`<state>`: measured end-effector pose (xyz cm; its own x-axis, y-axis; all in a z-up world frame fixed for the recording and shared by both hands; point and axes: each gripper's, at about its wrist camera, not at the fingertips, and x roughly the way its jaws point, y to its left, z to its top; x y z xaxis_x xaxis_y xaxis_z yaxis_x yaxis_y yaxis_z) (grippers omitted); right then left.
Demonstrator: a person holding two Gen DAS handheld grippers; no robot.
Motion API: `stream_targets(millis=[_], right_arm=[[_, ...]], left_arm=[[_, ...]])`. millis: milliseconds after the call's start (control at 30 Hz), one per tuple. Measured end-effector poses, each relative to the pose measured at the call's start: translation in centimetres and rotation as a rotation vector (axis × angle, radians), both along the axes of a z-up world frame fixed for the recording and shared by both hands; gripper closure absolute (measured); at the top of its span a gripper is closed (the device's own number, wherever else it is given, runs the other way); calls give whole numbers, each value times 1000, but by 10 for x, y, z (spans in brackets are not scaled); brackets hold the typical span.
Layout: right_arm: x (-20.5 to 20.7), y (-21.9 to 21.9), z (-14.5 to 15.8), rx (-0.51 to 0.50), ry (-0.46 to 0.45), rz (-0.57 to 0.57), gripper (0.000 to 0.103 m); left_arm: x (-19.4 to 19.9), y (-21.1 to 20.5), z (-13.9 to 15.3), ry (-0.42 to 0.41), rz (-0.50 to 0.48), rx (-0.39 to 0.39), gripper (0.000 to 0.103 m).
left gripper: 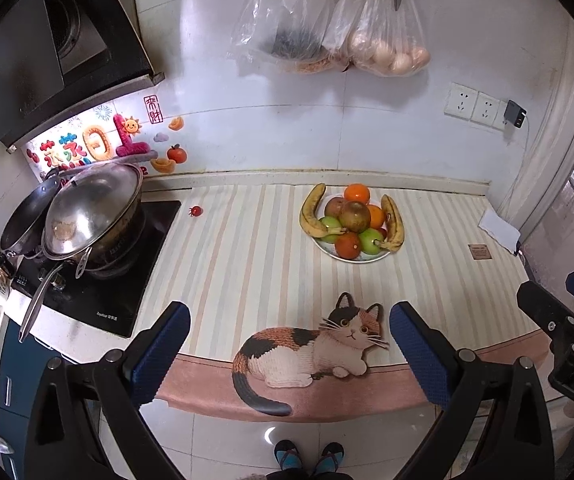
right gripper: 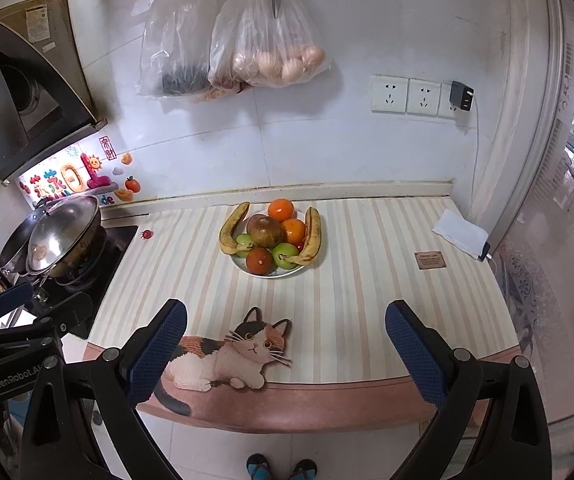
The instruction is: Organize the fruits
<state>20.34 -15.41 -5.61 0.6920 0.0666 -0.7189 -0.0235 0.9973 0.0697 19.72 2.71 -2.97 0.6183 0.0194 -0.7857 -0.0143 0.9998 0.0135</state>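
Both sets of fingers spread, empty: left gripper (left gripper: 289, 354), right gripper (right gripper: 285, 350). Fruit plate (right gripper: 247, 270) ahead on worktop (right gripper: 367, 300), beyond fingertips; slightly right of left fingers, left of right.

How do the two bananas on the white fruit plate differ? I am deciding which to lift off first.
The left yellow banana curves along the left side of the pile, its stem end against a green apple on that side. The right yellow banana flanks the right side, its stem lying across the front green apple, and shows a darker brown streak. Both are spotted, rest on the white plate and rise toward the wall.
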Motion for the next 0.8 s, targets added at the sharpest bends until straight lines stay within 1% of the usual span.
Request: stream_targets(millis=[367, 800], right_arm=[[10, 9, -20, -16, 37, 7, 1], [14, 9, -22, -4, 29, 13, 1]], left_arm=[[5, 3, -17, 42, 5, 3, 1], [5, 2, -12, 29, 11, -6, 1]])
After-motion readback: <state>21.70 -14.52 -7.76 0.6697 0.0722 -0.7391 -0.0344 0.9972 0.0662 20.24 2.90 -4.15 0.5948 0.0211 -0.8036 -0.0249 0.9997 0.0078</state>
